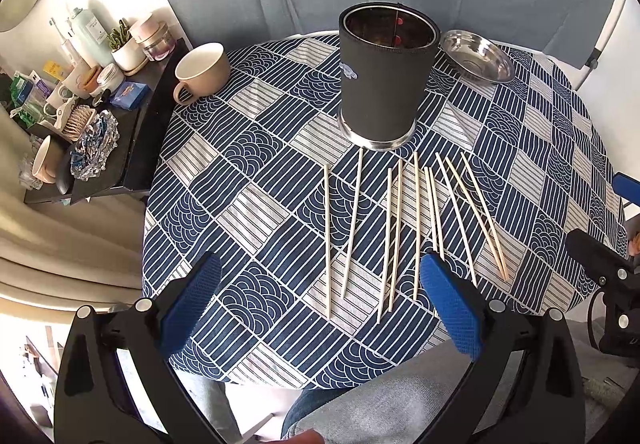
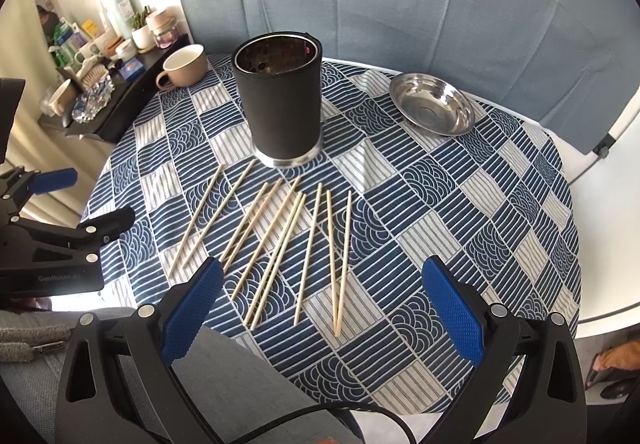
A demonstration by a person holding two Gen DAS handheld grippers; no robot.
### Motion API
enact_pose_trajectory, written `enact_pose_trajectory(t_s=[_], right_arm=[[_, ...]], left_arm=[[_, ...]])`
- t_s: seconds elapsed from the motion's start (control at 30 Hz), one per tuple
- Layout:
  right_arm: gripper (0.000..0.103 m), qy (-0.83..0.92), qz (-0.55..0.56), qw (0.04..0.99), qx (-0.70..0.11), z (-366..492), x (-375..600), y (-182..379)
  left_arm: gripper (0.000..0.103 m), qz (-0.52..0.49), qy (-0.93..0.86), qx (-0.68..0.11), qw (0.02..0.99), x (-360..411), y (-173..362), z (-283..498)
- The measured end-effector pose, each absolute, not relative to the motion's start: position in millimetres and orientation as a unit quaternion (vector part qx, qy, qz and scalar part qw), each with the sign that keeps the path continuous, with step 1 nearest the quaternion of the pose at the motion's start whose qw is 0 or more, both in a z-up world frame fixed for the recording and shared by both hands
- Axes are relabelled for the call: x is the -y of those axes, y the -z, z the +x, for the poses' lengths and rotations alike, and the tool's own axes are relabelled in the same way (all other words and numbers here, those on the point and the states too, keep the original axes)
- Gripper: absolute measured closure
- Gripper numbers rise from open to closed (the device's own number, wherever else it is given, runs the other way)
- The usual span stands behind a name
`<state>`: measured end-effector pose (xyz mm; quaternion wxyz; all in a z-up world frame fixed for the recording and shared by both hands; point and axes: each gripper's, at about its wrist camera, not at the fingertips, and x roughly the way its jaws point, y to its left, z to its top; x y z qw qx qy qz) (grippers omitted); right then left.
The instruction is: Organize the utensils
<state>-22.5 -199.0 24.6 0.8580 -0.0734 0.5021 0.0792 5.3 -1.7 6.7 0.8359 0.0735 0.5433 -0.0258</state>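
Observation:
Several pale wooden chopsticks (image 1: 416, 224) (image 2: 280, 244) lie spread side by side on the blue patterned tablecloth. Behind them stands a tall black utensil holder (image 1: 382, 77) (image 2: 282, 99) with a steel inner wall, upright, with nothing poking above its rim. My left gripper (image 1: 320, 300) hovers open near the table's front edge, its blue pads wide apart above the chopsticks' near ends. My right gripper (image 2: 324, 304) is open too, held over the near ends of the right-hand chopsticks. Each gripper shows at the edge of the other's view.
A beige mug (image 1: 202, 71) (image 2: 184, 69) sits at the back left and a steel dish (image 1: 478, 61) (image 2: 432, 107) at the back right. A dark side shelf (image 1: 132, 147) crowded with bottles and jars adjoins the table on the left. A person's lap lies below the grippers.

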Motion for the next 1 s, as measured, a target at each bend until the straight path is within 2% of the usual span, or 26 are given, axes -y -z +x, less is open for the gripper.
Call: enact_pose_trajectory(t_s=[1.0], right_arm=[[0.008, -0.079, -0.089, 0.836, -0.536, -11, 200, -3]], left_arm=[[0.006, 0.079, 0.029, -0.574, 0.814, -4, 12, 22]])
